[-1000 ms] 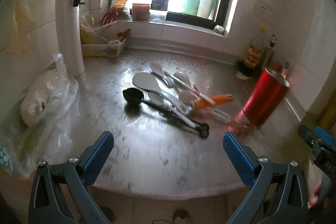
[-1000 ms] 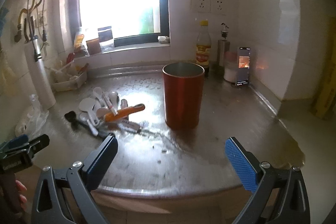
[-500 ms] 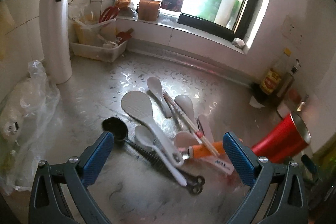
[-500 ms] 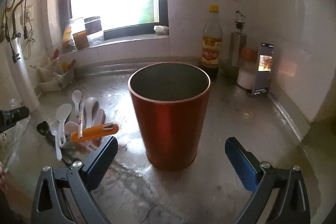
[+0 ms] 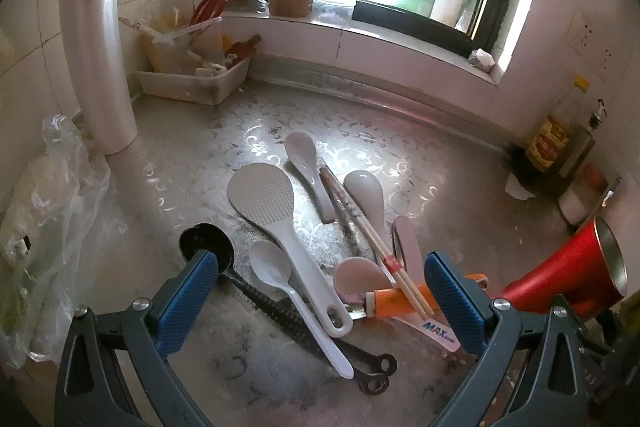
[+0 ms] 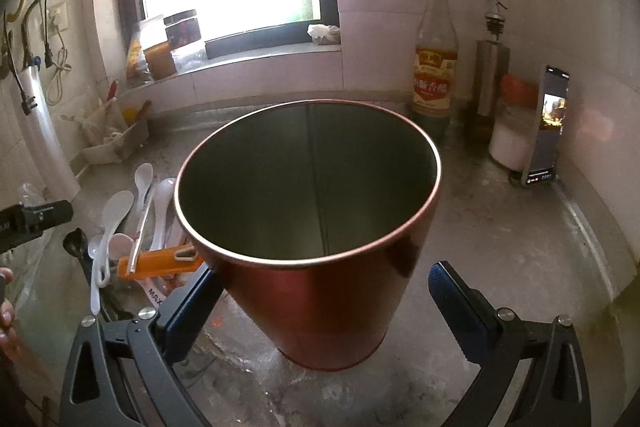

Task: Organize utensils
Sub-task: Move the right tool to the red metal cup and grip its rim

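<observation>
Left gripper: dark grey frame, triangular cut-outs, silver screws, blue ribbed fingers. Right gripper: same build.

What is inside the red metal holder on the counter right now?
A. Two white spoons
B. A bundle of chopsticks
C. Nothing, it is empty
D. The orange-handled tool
C: the right wrist view looks straight down into the red metal holder and shows only its bare steel wall, while the white spoons, chopsticks and orange-handled tool all lie on the counter.
</observation>
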`<move>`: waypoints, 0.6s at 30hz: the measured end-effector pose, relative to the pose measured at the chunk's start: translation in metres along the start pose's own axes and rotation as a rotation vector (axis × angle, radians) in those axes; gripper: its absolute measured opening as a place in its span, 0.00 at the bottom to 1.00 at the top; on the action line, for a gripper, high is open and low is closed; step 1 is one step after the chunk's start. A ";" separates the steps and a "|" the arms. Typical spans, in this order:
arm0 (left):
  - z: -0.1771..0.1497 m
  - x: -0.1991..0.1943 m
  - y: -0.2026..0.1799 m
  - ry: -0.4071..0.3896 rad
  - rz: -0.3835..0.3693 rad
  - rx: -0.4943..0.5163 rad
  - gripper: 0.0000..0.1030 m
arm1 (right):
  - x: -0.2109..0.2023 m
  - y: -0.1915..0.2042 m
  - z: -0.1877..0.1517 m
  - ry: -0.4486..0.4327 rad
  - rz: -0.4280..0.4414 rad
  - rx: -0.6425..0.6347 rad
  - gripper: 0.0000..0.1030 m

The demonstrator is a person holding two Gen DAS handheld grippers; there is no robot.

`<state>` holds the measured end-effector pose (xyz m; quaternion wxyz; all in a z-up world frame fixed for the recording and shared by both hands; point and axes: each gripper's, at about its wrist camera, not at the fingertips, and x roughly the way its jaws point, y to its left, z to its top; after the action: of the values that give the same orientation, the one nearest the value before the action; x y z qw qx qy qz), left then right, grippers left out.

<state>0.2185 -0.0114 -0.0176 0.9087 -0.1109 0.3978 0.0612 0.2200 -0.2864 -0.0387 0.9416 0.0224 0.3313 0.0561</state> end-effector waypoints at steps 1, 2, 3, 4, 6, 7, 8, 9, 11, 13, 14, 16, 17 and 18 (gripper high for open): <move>0.001 0.001 0.000 0.004 0.003 0.002 1.00 | 0.001 0.000 0.000 0.000 0.007 0.003 1.00; 0.001 0.002 -0.001 0.006 0.004 0.003 1.00 | 0.002 0.000 0.000 0.001 0.009 0.006 1.00; 0.002 0.003 -0.002 0.008 0.002 0.006 1.00 | 0.002 0.000 0.000 0.002 0.007 0.006 1.00; 0.002 0.004 -0.003 0.012 0.000 0.009 1.00 | 0.002 0.000 0.000 -0.001 0.001 0.003 1.00; 0.002 0.006 -0.004 0.019 0.011 0.019 1.00 | 0.003 0.002 0.000 -0.001 -0.011 -0.002 1.00; 0.002 0.007 -0.004 0.024 0.020 0.025 1.00 | 0.004 0.002 0.001 -0.001 -0.021 -0.004 1.00; 0.002 0.008 -0.004 0.027 0.025 0.028 1.00 | 0.005 0.003 0.001 0.000 -0.032 -0.007 1.00; 0.003 0.009 -0.004 0.030 0.029 0.031 1.00 | 0.006 0.005 0.002 0.003 -0.045 -0.012 1.00; 0.003 0.010 0.000 0.036 0.028 0.027 1.00 | 0.007 0.006 0.002 -0.004 -0.061 -0.015 1.00; 0.003 0.012 0.004 0.048 0.025 0.021 1.00 | 0.009 0.008 0.003 -0.010 -0.076 -0.018 1.00; 0.004 0.013 0.006 0.058 0.028 0.016 1.00 | 0.011 0.009 0.005 -0.011 -0.081 -0.019 1.00; 0.004 0.020 0.013 0.094 0.033 -0.005 1.00 | 0.013 0.010 0.006 -0.011 -0.091 -0.014 0.99; 0.004 0.022 0.015 0.105 0.030 -0.016 1.00 | 0.014 0.010 0.007 -0.012 -0.093 -0.011 0.99; 0.005 0.024 0.020 0.117 0.028 -0.033 1.00 | 0.015 0.010 0.008 -0.013 -0.099 -0.008 0.98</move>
<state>0.2341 0.0096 -0.0354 0.8808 -0.1239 0.4509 0.0740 0.2356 -0.2743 -0.0405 0.9455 0.0024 0.3255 0.0108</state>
